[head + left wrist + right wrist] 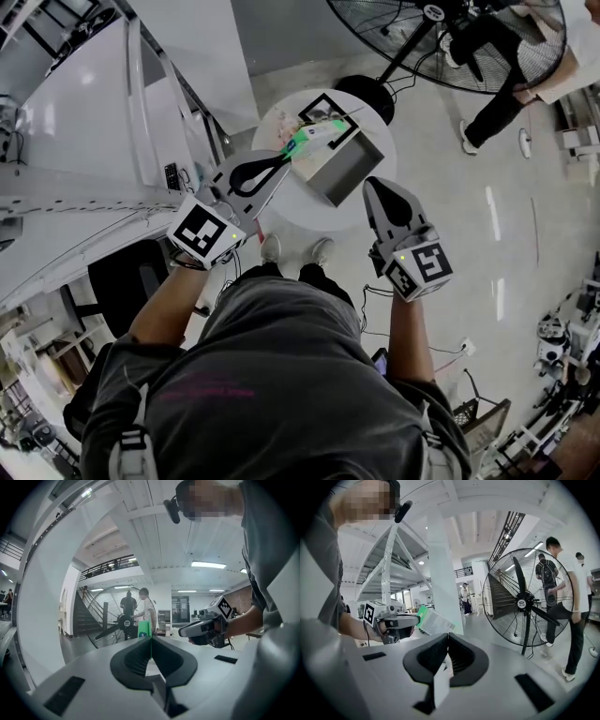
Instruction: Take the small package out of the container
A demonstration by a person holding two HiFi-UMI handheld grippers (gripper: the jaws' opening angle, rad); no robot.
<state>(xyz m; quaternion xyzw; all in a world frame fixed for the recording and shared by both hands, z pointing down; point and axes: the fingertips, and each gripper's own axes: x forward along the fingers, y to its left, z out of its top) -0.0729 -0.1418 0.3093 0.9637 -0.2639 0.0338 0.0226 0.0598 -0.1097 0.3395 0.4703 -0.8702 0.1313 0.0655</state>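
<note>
Small package (311, 139) – green and white – is pinched at one end in the closed tips of the left gripper (286, 161), held up outside the grey container (349, 171), just past its far-left corner in the head view. The right gripper (372, 186) hovers near the container's right side, its fingers pressed together on nothing. The open container sits on a small round white table (281, 214), beside a black square marker (330, 105). The person's shoes (271, 248) stand at the table's near edge on a pale, glossy floor (450, 272). To the left rises a white slanted frame (94, 103). Beyond the table stands a big black floor fan (450, 37) – its round base (364, 92) touches the table's far rim in the picture – and a bystander (497, 103) stands next to it.
</note>
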